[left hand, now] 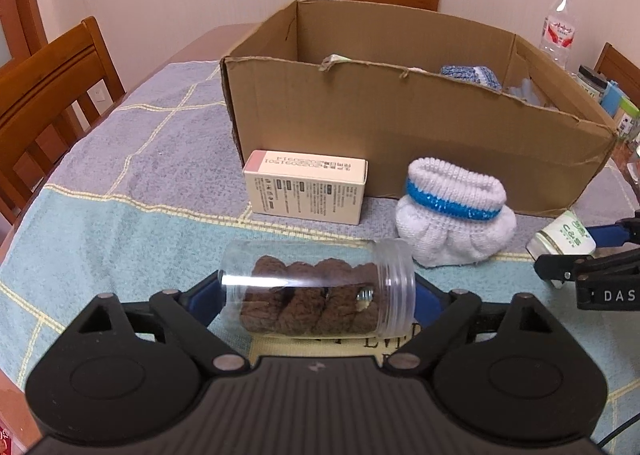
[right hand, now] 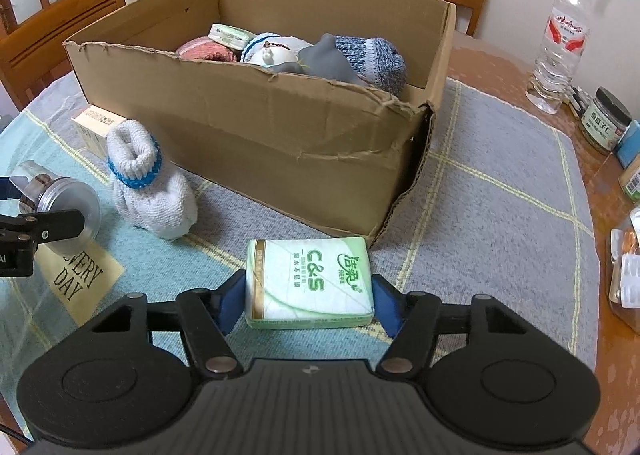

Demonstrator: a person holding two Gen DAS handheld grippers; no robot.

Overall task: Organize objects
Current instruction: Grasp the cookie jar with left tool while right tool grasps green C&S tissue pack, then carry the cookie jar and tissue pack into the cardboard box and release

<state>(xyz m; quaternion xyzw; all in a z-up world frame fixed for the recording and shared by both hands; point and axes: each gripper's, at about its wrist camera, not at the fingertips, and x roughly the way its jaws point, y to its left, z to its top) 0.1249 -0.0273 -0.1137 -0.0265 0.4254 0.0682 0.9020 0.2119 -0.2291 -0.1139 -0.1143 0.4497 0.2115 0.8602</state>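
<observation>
We see a clear jar of brown knitted rolls lying on its side on the cloth that covers the bench, its open threaded mouth to the right in the left wrist view. The left gripper straddles it end to end, one blue pad at the base and the other at the mouth; both look to be touching the jar, but we cannot tell whether they press on it.

To its right, the right gripper pinches a green tissue pack, its blue pads pressed against the two short sides. The pack lies flat on the cloth, just in front of the near right corner of the box.

Between the jar and the pack a white sock with a blue band sits bunched on the cloth, near the box's front wall. Left of it a small cream carton stands close against that wall.

The box is open and holds another tissue pack, a pink knit, a white knit with a blue stripe, a grey toy and a blue-grey sock.

On the bare bench right of the cloth stand a water bottle and a dark-lidded jar. Wooden chairs ring the bench.
</observation>
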